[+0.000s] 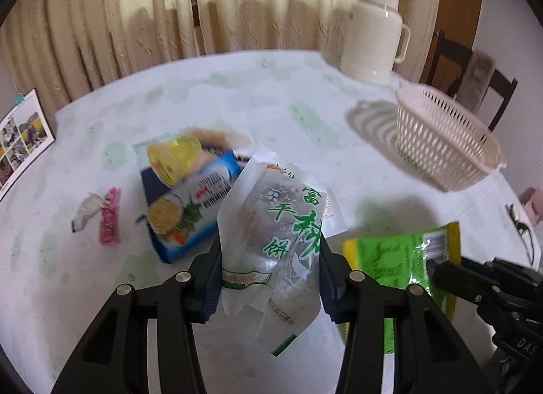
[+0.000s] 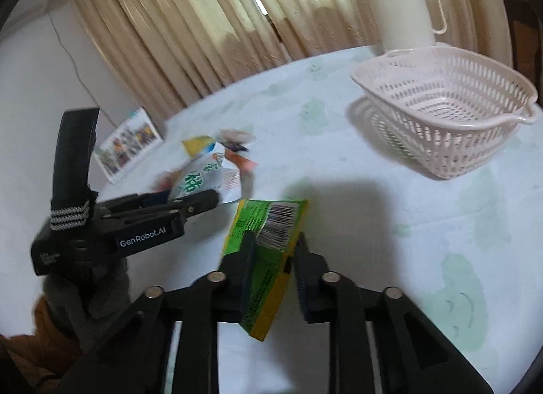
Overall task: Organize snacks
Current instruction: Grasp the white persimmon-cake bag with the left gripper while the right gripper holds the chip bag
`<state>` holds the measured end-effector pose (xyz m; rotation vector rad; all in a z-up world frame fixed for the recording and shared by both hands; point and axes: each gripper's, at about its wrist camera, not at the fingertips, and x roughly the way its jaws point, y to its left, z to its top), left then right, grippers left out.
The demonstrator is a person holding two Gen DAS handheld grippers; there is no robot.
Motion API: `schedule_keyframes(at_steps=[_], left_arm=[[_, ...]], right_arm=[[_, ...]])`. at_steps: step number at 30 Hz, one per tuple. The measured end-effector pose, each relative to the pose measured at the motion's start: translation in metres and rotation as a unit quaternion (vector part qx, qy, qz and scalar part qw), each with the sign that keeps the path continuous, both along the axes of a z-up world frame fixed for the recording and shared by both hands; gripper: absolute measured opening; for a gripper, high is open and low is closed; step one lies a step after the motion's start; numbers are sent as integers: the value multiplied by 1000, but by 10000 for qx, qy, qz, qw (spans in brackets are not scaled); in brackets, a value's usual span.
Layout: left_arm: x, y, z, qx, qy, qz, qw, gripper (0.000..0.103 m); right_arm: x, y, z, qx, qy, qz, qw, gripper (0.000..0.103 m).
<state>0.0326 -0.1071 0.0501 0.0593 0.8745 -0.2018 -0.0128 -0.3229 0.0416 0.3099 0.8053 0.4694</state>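
Left gripper clenches the clear cake packet; right gripper pinches the green pouch — both lifted clear, likely bound for the empty basket.

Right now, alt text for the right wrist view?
The right hand-held gripper holds a green and yellow snack packet above a pale tablecloth. An empty pink plastic basket sits ahead to the right, in front of a cream thermos. At left, the left hand-held gripper holds a white pastry packet near more snacks.
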Motion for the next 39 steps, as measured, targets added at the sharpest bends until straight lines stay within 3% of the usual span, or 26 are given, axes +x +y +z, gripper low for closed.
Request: schedule_keyframes(at_steps=[5, 11, 18, 21, 25, 33, 39], left_arm=[[-5, 4, 14, -60, -184, 57, 9998, 44], [-11, 13, -2, 20, -91, 226, 9997, 44], [-16, 42, -24, -227, 210, 533, 9981, 44], [-17, 52, -33, -296, 311, 681, 9968, 43], [-18, 69, -32, -658, 385, 756, 9942, 44], [-34, 106, -22, -458, 165, 1183, 9918, 44], [-53, 118, -28, 295, 111, 1388, 9898, 45]], right_arm=[[-2, 4, 9, 261, -95, 313, 9991, 15], [-2, 19, 8, 706, -12, 756, 9946, 15], [-7, 50, 3, 691, 77, 1246, 9898, 16], [-4, 67, -6, 692, 286, 1340, 9881, 19], [0, 74, -17, 857, 569, 1335, 9857, 23], [7, 82, -23, 841, 863, 1320, 9839, 27], [13, 86, -30, 1032, 1065, 1335, 9799, 27]])
